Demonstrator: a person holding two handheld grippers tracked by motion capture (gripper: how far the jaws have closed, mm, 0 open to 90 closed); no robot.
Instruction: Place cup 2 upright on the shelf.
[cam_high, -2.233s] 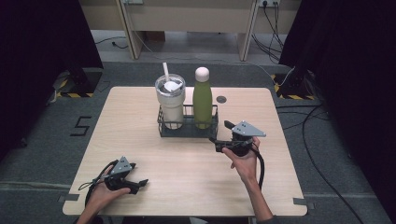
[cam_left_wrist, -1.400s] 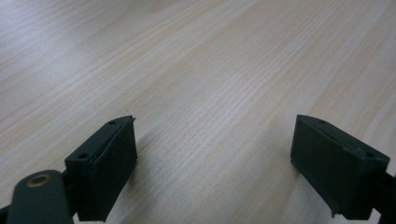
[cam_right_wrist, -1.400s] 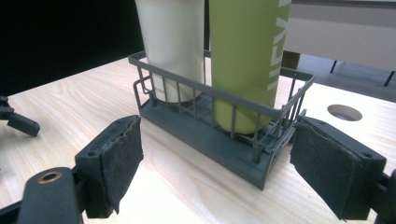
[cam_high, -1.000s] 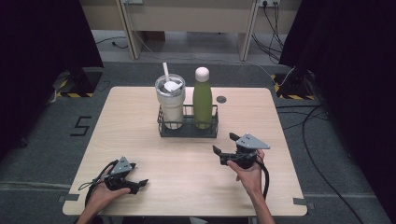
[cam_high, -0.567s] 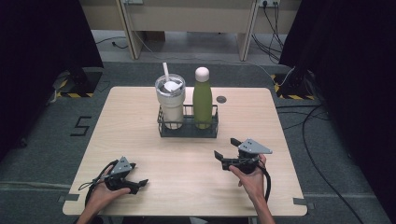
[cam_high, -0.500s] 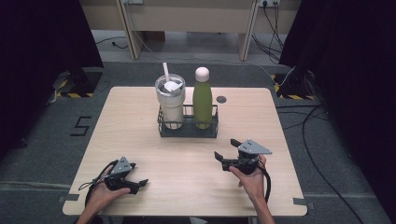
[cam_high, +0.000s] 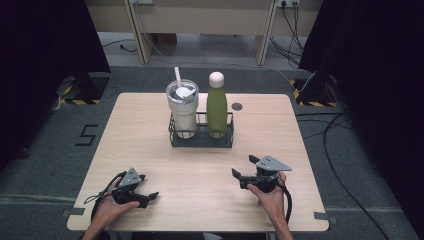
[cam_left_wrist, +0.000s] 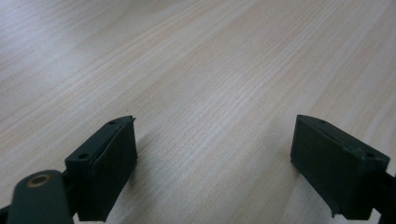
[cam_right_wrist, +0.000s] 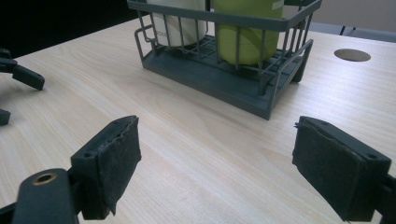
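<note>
A dark wire basket (cam_high: 201, 137) stands at the table's middle back. It holds a steel tumbler (cam_high: 182, 107) with a white straw on the left and a green bottle (cam_high: 216, 107) with a pale cap on the right. My right gripper (cam_high: 243, 166) rests low over the table at the front right, open and empty, its jaws pointing left and toward the basket. In the right gripper view the basket (cam_right_wrist: 224, 79), the tumbler (cam_right_wrist: 180, 28) and the bottle (cam_right_wrist: 243, 37) lie well ahead of the right gripper (cam_right_wrist: 217, 126). My left gripper (cam_high: 149, 187) lies at the front left, open, over bare wood (cam_left_wrist: 215, 126).
The light wooden table (cam_high: 150, 130) has a round cable hole (cam_high: 237, 106) behind the basket on the right. Dark curtains, cables and floor surround the table. The left gripper's jaw tip (cam_right_wrist: 21, 77) shows at the left edge of the right gripper view.
My right gripper has drawn back from beside the basket toward the table's front edge, staying open. The left gripper has not moved.
</note>
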